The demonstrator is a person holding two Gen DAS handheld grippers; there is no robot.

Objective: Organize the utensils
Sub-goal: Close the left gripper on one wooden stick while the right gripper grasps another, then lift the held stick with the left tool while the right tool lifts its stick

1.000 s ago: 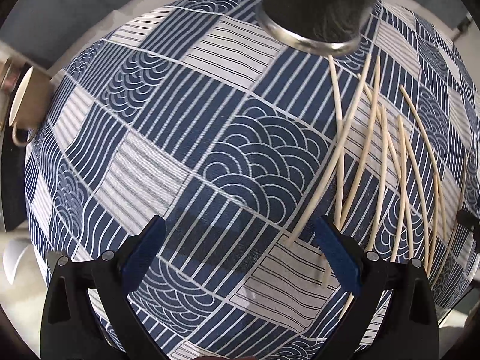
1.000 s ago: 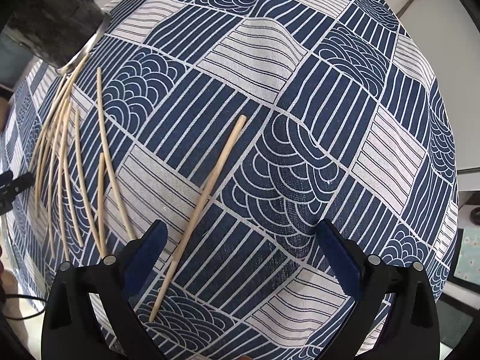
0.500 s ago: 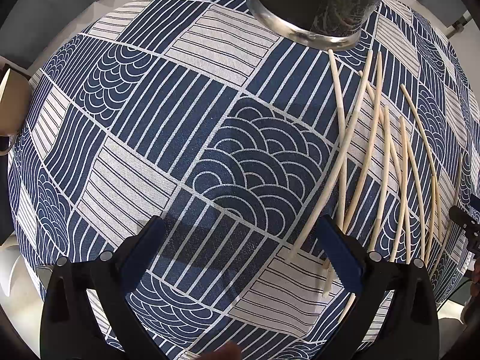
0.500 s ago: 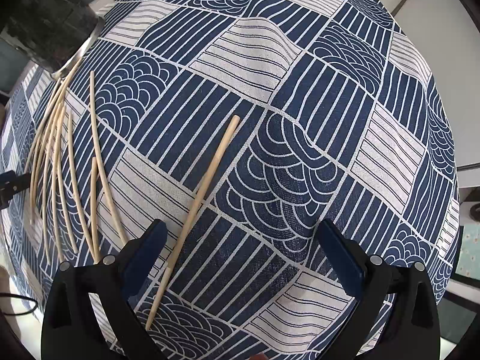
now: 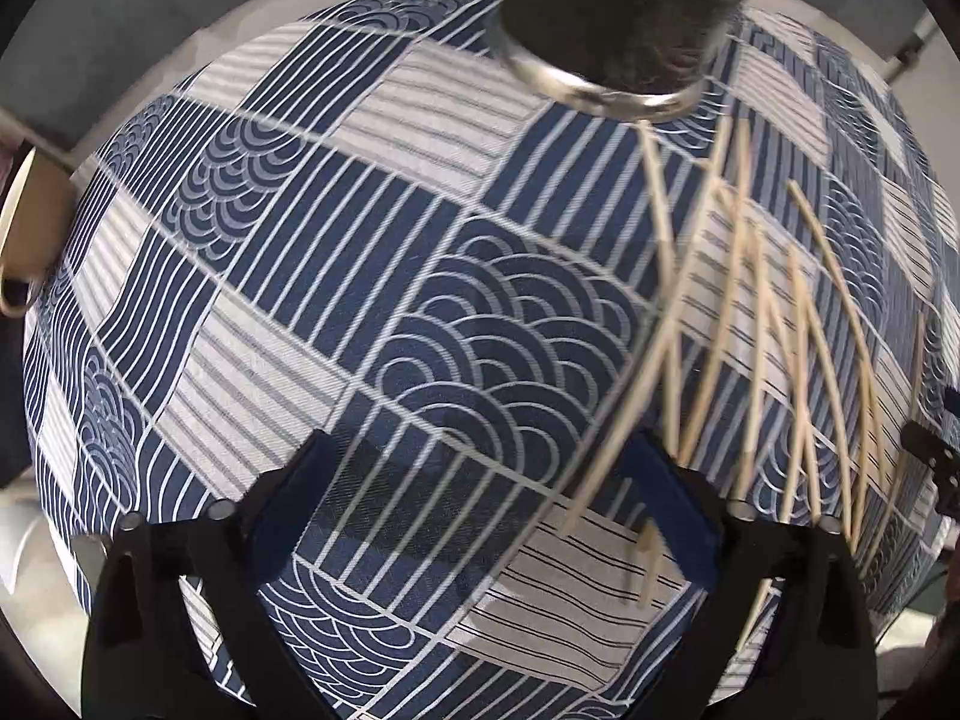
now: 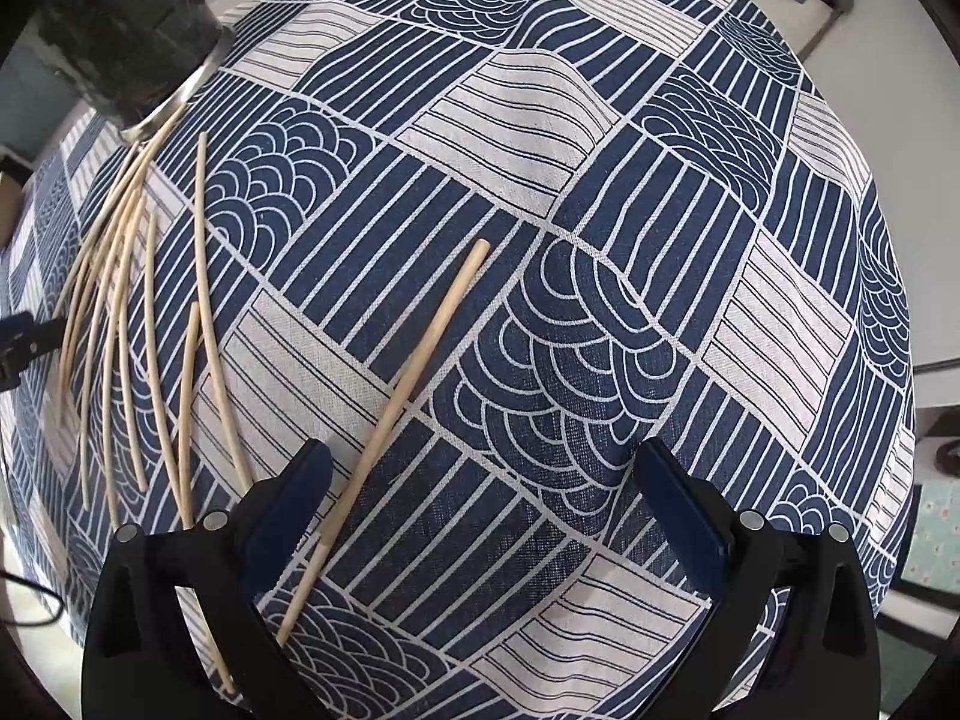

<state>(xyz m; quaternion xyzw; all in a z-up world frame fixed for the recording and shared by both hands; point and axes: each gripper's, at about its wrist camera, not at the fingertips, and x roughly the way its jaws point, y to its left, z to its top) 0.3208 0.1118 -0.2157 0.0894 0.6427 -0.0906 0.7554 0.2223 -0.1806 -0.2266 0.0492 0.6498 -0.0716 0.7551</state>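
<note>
Hovering over a bench covered in a blue-and-white patterned cloth (image 6: pixel 600 312), both tools are spread wide with nothing between the fingers. Left tool (image 5: pixel 480 516) sits at the bottom of the left wrist view, blue pads apart, above bare cloth (image 5: pixel 336 312). Chopsticks (image 5: pixel 774 336) lie scattered in the right half of that frame, fanned out and overlapping, one long stick crossing toward the right finger. Dark cylindrical holder (image 5: pixel 618 18) with a metal rim stands at top center, stick ends close to its base. Cup (image 5: pixel 24 216) at the left edge, partly cut off. Left frame is slightly motion-blurred.

Right tool (image 6: pixel 480 516) at the bottom of the right wrist view, also spread. Single chopstick (image 6: pixel 390 426) lies diagonally at center-left, its lower end just beside the left finger, apart from the rest. Pile of chopsticks (image 6: pixel 126 324) at left of frame. Holder (image 6: pixel 120 24) in the upper left corner, pile tips near its base.
</note>
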